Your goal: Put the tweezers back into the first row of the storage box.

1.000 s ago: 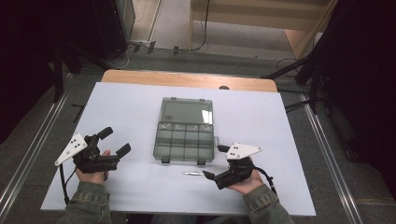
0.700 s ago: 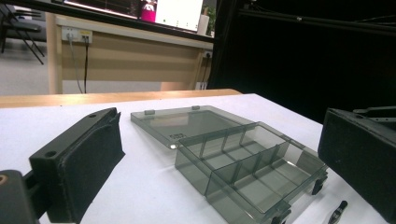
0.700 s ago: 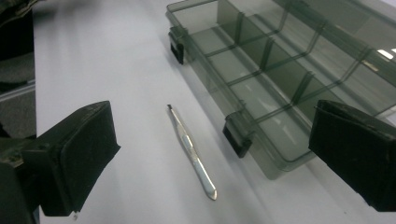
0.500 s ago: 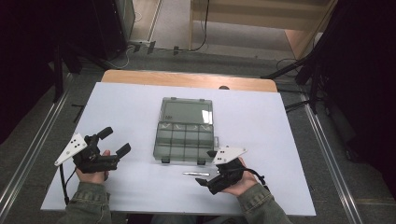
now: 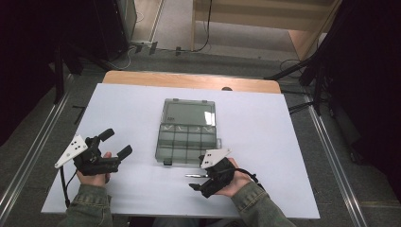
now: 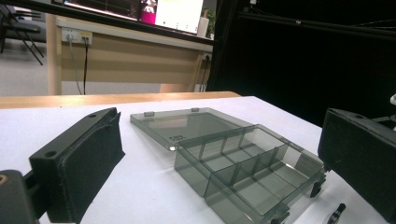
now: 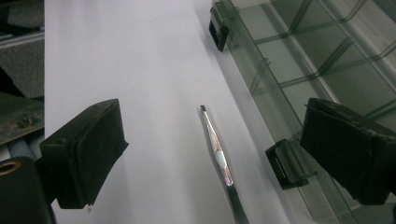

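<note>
A smoky clear compartment box (image 5: 187, 132) lies in the middle of the white table (image 5: 265, 137), its lid folded flat toward the far side and its compartments empty. Thin metal tweezers (image 5: 193, 175) lie flat just in front of the box's near edge. My right gripper (image 5: 197, 176) is open and low over them; in the right gripper view the tweezers (image 7: 217, 156) lie on the table between the two black jaws (image 7: 212, 116), untouched. My left gripper (image 5: 117, 143) rests open at the left, holding nothing. In the left gripper view it (image 6: 219, 140) faces the box (image 6: 243, 163).
Black latches (image 7: 286, 163) stick out from the box's near wall, close to my right gripper's far jaw. A wooden strip (image 5: 189, 81) borders the table's far edge. Metal rails (image 5: 331, 156) run along both sides. Bare tabletop lies around the box.
My right gripper has moved left along the box's front and now straddles the tweezers. The left gripper, box and tweezers have stayed put.
</note>
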`<move>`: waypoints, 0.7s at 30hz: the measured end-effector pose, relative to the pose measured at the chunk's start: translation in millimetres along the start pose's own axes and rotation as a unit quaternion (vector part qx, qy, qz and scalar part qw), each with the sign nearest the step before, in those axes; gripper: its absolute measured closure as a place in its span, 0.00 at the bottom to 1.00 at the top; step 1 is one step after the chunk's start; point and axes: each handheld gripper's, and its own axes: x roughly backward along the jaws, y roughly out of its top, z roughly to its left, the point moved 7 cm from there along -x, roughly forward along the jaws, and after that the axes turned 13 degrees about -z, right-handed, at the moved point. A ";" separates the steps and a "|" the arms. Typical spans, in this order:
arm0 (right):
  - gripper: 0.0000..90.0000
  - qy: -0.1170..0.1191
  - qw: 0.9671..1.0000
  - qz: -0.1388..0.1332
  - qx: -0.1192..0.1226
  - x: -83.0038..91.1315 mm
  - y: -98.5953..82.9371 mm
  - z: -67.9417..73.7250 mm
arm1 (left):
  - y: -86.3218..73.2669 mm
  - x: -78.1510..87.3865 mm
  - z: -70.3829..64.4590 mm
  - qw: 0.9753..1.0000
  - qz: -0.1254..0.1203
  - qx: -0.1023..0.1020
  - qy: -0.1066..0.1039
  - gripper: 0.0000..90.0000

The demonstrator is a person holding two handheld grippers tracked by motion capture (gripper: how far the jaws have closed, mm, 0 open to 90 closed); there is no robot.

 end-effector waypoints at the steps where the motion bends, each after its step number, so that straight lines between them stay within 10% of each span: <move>1: 0.11 0.002 1.000 0.005 0.003 -1.2 0.3 0.4 | 0.0 0.0 -0.1 1.000 0.000 0.000 0.000 0.00; 21: 0.25 0.041 0.990 0.124 0.057 -19.9 2.1 -3.1 | 0.1 -0.5 -0.8 1.000 -0.002 0.002 -0.002 0.00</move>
